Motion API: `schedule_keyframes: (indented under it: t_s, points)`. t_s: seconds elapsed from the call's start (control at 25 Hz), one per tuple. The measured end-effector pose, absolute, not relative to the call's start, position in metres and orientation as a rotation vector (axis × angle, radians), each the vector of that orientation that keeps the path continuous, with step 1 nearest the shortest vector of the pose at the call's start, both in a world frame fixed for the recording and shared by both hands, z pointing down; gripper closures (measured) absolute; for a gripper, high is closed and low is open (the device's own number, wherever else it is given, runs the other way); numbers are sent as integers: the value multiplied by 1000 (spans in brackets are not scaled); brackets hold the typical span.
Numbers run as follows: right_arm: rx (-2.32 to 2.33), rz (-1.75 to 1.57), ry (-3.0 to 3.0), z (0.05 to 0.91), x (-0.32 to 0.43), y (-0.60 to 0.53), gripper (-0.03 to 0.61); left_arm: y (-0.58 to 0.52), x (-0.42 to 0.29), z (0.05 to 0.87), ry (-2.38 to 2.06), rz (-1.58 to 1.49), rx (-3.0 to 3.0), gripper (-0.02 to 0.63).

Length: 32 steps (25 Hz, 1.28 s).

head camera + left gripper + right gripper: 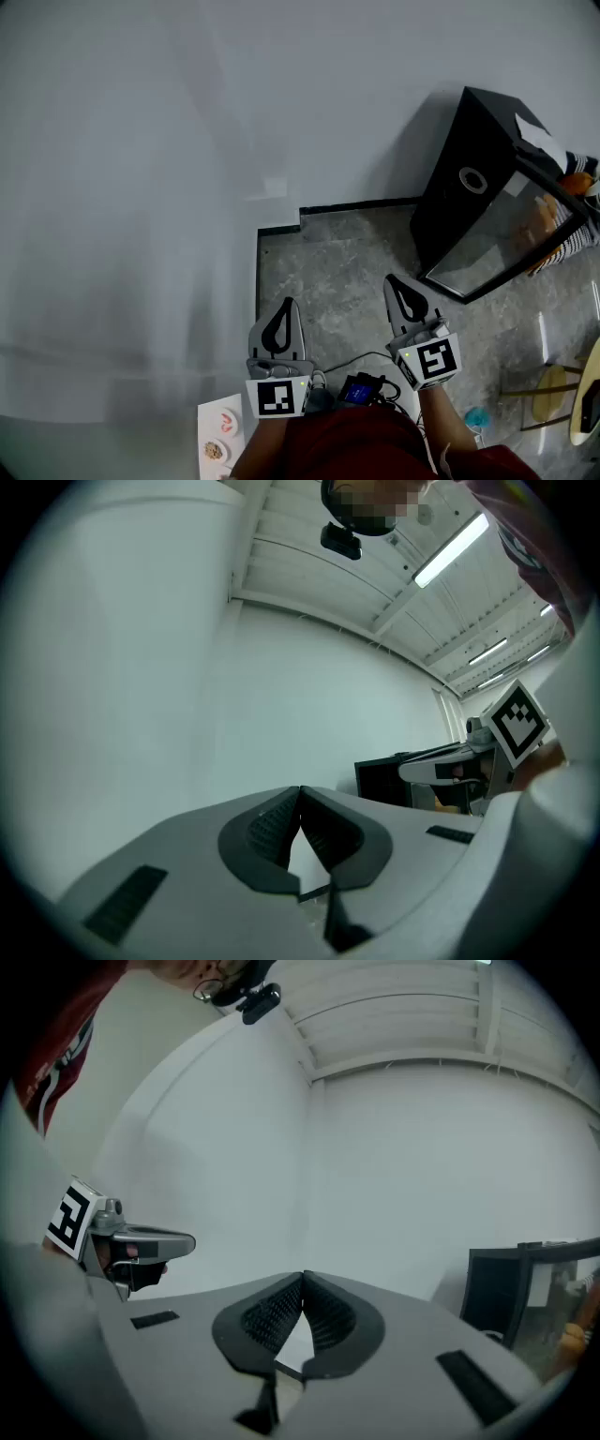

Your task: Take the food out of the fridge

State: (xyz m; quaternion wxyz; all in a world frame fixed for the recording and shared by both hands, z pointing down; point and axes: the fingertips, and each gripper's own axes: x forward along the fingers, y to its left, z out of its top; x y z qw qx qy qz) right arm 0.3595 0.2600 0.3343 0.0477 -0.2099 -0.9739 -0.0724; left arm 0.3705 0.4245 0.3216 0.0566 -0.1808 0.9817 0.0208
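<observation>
Both your left gripper (287, 306) and right gripper (393, 282) are pinched shut on nothing; the black fridge (466, 155) (glass-fronted) shows something orange (542, 217), blurred, behind its door (487, 246).

Plain white walls (141, 169), grey mottled stone floor (328, 272), dark skirting (356, 205), ceiling strip lights (450, 550)

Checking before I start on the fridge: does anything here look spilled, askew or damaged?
Nothing stands out. The small black glass-door fridge stands on the grey stone floor, no spill shows around it, and the left gripper and right gripper are both shut and empty.
</observation>
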Motion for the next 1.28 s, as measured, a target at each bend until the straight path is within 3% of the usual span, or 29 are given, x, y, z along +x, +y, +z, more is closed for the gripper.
schedule_keyframes:
  t_s: [0.8,1.08,1.28]
  points:
    - [-703,-172,-3145,313,363,206,555,363,381,323,2996,-24,-544,598]
    - [-682,-175,-3154,319,336,195,555,350,349,333,2986,-76,-591,600]
    - [-658,-194,-3147,325,294,204,555,352,300,328,2962,57,-589,598]
